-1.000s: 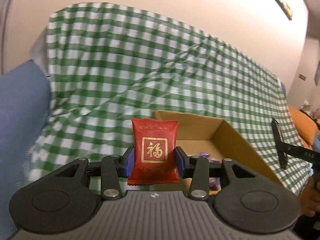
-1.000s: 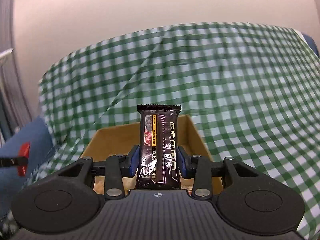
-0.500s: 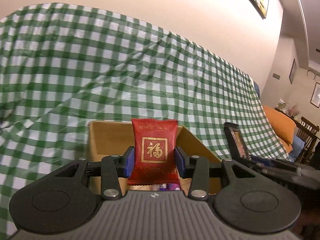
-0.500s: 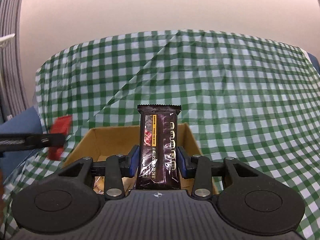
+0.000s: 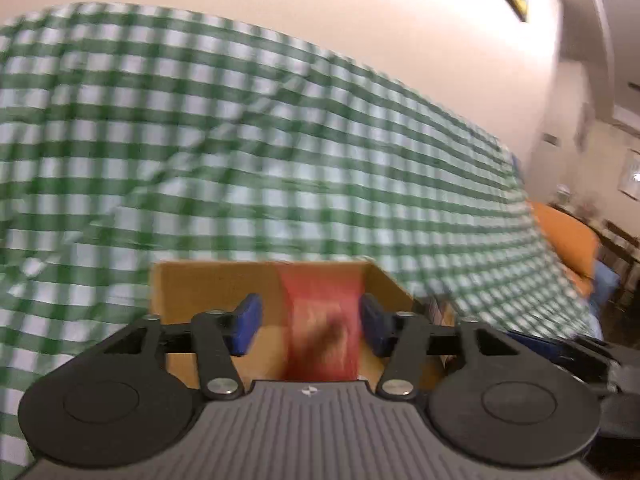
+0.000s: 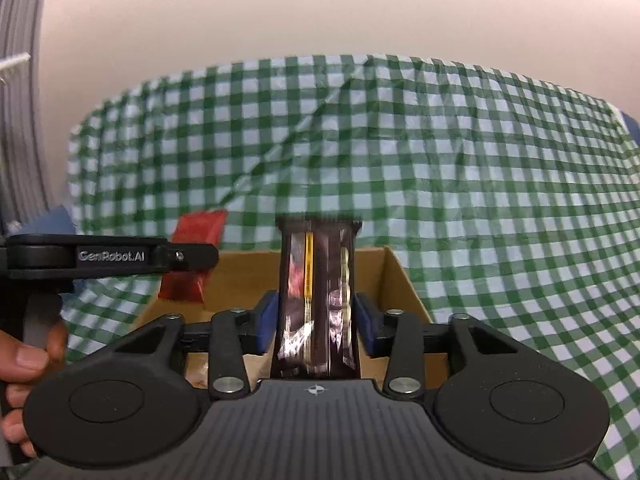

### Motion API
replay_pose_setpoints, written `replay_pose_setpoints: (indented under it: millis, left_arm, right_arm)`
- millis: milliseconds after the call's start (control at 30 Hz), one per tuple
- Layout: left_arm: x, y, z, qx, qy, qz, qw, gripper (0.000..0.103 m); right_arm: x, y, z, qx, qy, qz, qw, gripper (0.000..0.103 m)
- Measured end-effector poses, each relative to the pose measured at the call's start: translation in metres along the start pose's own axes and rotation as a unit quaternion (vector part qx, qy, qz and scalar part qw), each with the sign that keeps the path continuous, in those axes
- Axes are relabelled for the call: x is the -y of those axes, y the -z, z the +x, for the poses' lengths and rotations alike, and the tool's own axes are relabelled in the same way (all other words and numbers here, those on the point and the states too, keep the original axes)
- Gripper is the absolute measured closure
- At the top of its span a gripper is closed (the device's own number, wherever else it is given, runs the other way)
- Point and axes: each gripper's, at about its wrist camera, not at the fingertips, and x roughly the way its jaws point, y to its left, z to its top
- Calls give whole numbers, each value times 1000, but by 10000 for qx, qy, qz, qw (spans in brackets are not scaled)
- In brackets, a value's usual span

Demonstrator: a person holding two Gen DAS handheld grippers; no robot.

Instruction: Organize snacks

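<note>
We see the left gripper [image 5: 310, 322] spread over the open brown cardboard box [image 5: 208, 292], a blurred red snack packet [image 5: 322, 320] loose between its fingers, the right gripper [image 6: 316, 322] above the same box, its blue pads beside, perhaps touching, an upright dark brown snack bar [image 6: 316, 296], green-and-white checked cloth [image 6: 440, 168] behind the box.
</note>
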Motion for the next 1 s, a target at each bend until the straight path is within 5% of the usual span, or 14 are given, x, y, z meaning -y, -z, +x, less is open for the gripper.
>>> replay_pose_setpoints:
  millis: [33,67,433,633,1000]
  left_arm:
    - [-4,-1,-1,38,-34,-99,9999,30]
    - [-10,-1,-2,53,-28,-241,9997,30]
    - [-6,15,-55,441,-670,0,9968,16]
    - [3,42,-106,81,-767,-306,9966,16]
    - [54,103,-182,-305,-1006,-10,9945,0]
  right_arm:
    - [-2,0,5,-89,115,-18,9999,10]
    - [-3,0,8,-138,245,2,9996,1]
    - [6,5,8,-759,356,358,9958,1]
    - [11,13,-28,-998,641,477,9918,1]
    - [26,43,-119,-764,458,712,9935,1]
